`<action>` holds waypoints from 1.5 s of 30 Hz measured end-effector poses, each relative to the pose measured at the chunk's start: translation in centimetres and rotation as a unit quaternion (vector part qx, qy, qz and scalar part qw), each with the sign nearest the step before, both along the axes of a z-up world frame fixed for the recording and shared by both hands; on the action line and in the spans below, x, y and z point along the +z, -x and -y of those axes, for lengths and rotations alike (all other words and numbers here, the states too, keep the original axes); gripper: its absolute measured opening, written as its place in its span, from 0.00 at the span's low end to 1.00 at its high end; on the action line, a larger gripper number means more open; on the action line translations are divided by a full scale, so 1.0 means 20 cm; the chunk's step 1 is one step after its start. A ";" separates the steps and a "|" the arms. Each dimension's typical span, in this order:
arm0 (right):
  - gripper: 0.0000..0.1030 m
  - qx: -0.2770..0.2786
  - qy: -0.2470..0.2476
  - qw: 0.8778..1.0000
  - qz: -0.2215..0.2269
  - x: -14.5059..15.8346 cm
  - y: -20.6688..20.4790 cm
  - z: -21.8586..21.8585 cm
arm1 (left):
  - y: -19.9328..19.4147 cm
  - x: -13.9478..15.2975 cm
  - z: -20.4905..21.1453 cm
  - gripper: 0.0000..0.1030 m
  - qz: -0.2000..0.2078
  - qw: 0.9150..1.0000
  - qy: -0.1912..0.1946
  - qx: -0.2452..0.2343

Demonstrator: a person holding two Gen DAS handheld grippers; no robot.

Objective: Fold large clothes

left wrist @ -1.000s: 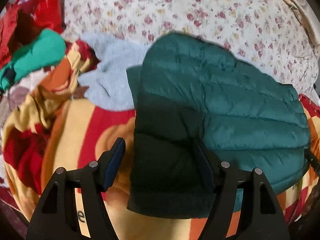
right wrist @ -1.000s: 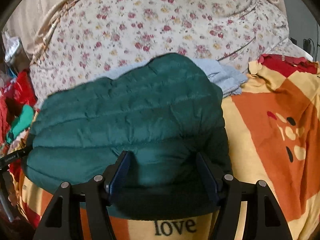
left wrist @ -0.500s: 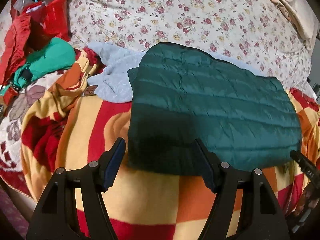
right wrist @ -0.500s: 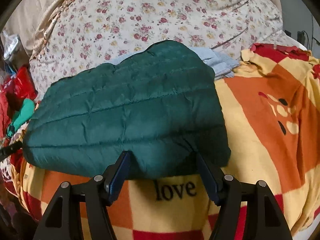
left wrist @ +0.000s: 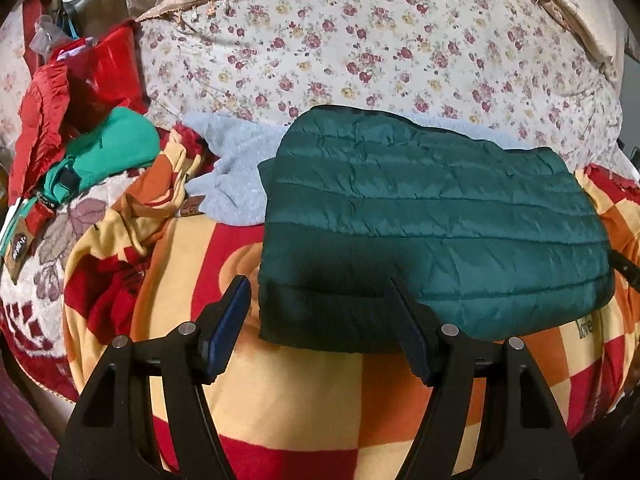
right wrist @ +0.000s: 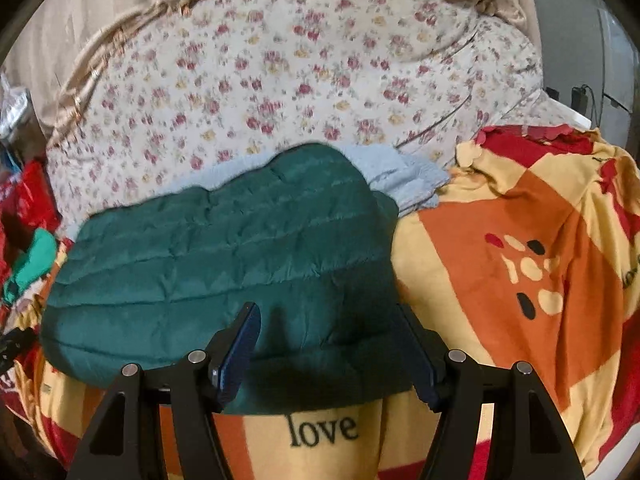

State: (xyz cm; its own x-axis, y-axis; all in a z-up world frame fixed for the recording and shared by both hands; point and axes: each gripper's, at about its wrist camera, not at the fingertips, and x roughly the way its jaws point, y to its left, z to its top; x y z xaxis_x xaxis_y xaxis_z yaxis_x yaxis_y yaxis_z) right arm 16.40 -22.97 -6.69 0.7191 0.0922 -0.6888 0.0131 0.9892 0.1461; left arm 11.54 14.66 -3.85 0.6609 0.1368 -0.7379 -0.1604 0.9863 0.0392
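Observation:
A dark green quilted jacket lies folded into a flat block on the orange, red and yellow blanket. My left gripper stands open just short of the jacket's near left corner, which shows between the fingers with neither pad pressing on it. In the right wrist view the same jacket stretches off to the left. My right gripper is open over its near right corner, with the pads standing apart from the fabric.
A light blue fleece garment lies behind the jacket, partly under it. Behind that rises a floral quilt. Red and bright green clothes are piled at the far left. The word "love" is printed on the blanket.
The jacket, bulging a second ago, now lies flat. My left gripper has drawn back and up, off its corner. The right view backed off, then brought the jacket's edge low between the fingers again.

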 end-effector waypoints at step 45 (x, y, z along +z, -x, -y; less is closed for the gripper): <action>0.60 0.044 -0.225 0.969 -0.094 -0.15 -0.20 0.21 | -0.31 -0.10 -0.24 0.55 -0.043 0.989 0.135 -0.042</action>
State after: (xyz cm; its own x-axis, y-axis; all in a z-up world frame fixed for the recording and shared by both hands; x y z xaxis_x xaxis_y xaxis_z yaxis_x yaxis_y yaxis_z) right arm 20.34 -27.07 -9.73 0.5607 0.4694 -0.6821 -0.0003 0.8239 0.5667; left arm 17.72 19.53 -5.76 0.5955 -0.1257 -0.7934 -0.0851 0.9723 -0.2179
